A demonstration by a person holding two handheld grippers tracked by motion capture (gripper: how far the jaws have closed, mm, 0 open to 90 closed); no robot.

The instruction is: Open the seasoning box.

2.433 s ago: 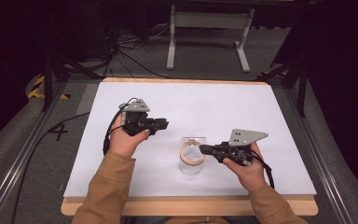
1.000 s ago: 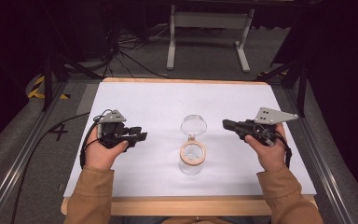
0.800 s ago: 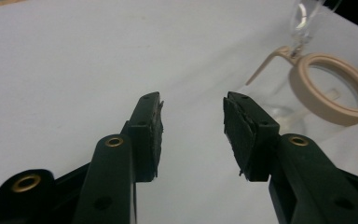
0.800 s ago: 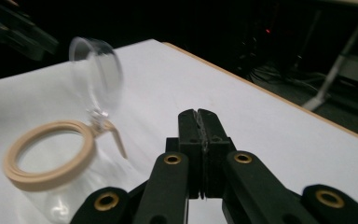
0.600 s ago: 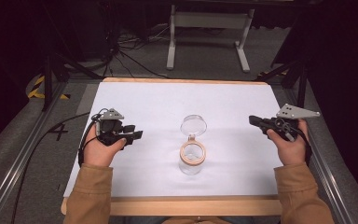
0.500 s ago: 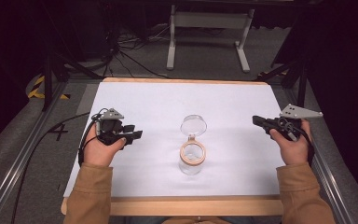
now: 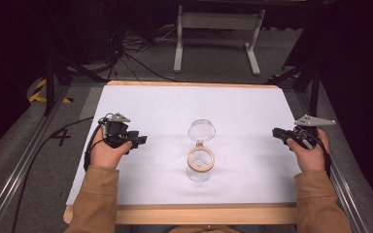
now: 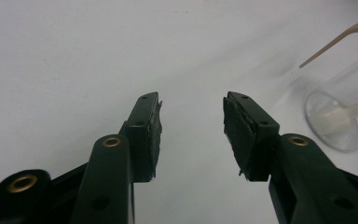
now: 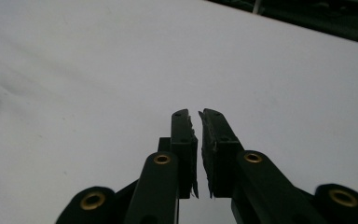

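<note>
A white-covered table [image 7: 141,102] holds a glass jar [image 7: 200,165], lid open. Both grippers have withdrawn to either side: left gripper [image 7: 138,140] jaws released, right gripper [image 7: 278,133] nearly clenched, empty. The opening looks finished.

Plain white sheet [image 7: 150,107] over a pale wooden table [image 7: 199,214], clear glass jar [image 7: 200,165] with tan rim, see-through round lid [image 7: 202,130], black two-jaw grippers [image 7: 138,140] [image 7: 278,132] with brass-coloured rivets, grey three-cornered plates, tan-brown sleeves [image 7: 94,204], grey floor with a yellow-and-black striped mark [image 7: 41,91].
</note>
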